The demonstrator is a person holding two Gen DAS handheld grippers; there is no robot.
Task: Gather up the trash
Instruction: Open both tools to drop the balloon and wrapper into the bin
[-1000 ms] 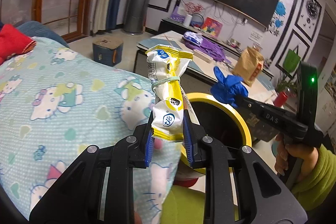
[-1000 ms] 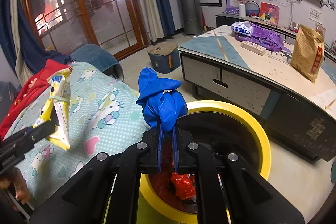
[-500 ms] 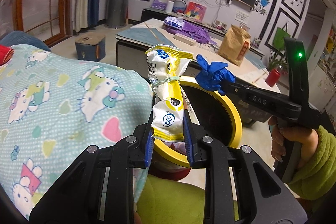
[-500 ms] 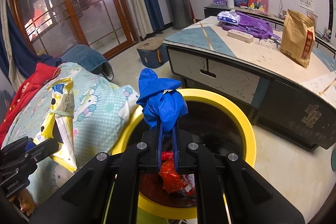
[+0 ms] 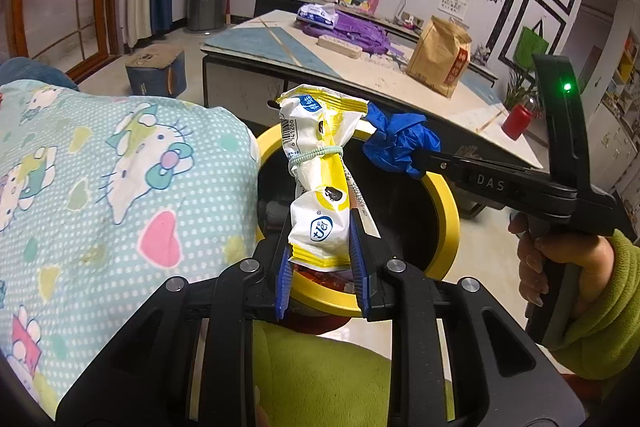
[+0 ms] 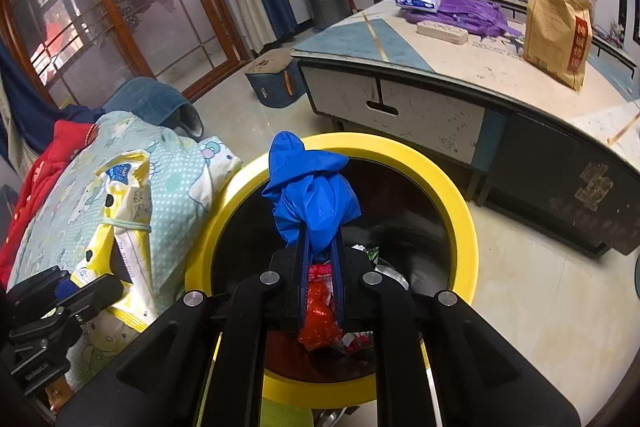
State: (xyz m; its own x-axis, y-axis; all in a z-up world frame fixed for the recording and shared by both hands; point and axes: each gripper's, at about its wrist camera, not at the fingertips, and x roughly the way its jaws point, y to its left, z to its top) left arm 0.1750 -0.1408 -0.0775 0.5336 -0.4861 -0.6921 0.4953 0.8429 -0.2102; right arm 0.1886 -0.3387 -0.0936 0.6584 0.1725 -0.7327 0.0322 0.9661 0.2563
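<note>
My left gripper (image 5: 321, 259) is shut on a yellow and white snack wrapper (image 5: 320, 171) tied with a green band, held upright above the near rim of a yellow-rimmed trash bin (image 5: 444, 211). My right gripper (image 6: 319, 259) is shut on a crumpled blue glove (image 6: 310, 199) and holds it over the bin's opening (image 6: 460, 211). Red and white wrappers (image 6: 320, 315) lie inside the bin. The right gripper with the glove (image 5: 400, 143) shows in the left wrist view, and the wrapper (image 6: 120, 211) in the right wrist view.
A Hello Kitty quilt (image 5: 100, 187) lies left of the bin, touching its rim. A low table (image 6: 460, 87) behind the bin holds a brown paper bag (image 6: 556, 27) and purple cloth (image 6: 468, 11). A small blue box (image 6: 272, 79) stands on the floor.
Both grippers have moved closer to the bin. The wrapper is now over the near rim and the glove is over the opening. Both stay shut on their items.
</note>
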